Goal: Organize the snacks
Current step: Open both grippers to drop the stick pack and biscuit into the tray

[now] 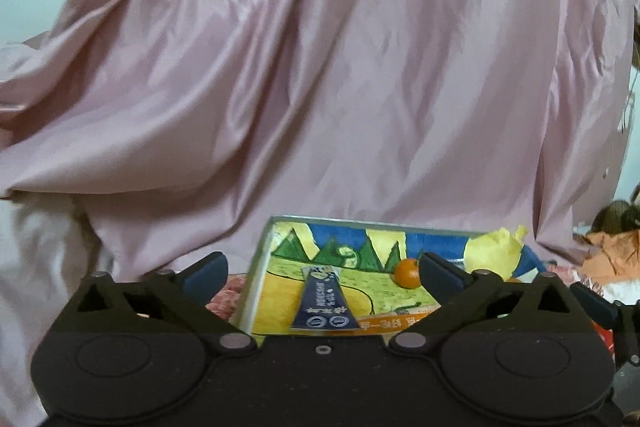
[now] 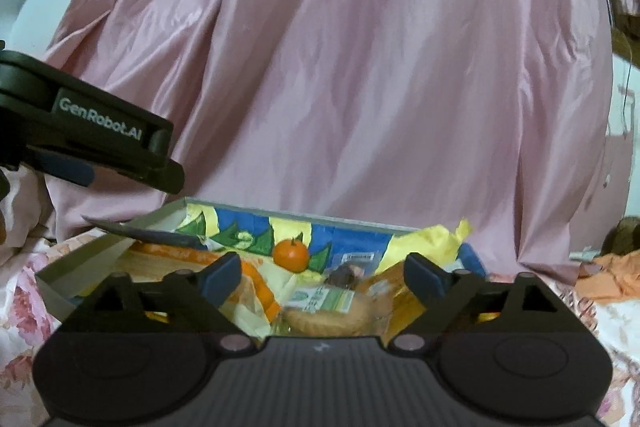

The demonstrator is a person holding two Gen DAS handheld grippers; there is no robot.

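A shallow box (image 1: 256,267) with a bright painted lining lies ahead on the bed. In it are a small mandarin (image 1: 407,271), a dark blue sachet (image 1: 324,303) and crumpled yellow paper (image 1: 494,251). My left gripper (image 1: 322,263) is open above the sachet, whose top end lies between the fingers without touching the pads. In the right wrist view my right gripper (image 2: 322,265) is open over a clear packet of biscuits (image 2: 332,317); its pads press on nothing. The mandarin (image 2: 291,254) sits just beyond. The left gripper (image 2: 120,169) hovers over the box's left rim (image 2: 100,247).
A large pink satin cloth (image 1: 320,67) rises right behind the box and fills both views. A floral bedsheet (image 2: 24,287) lies under the box. An orange packet (image 2: 260,285) sits inside it. Crumpled orange cloth (image 2: 616,275) lies to the right.
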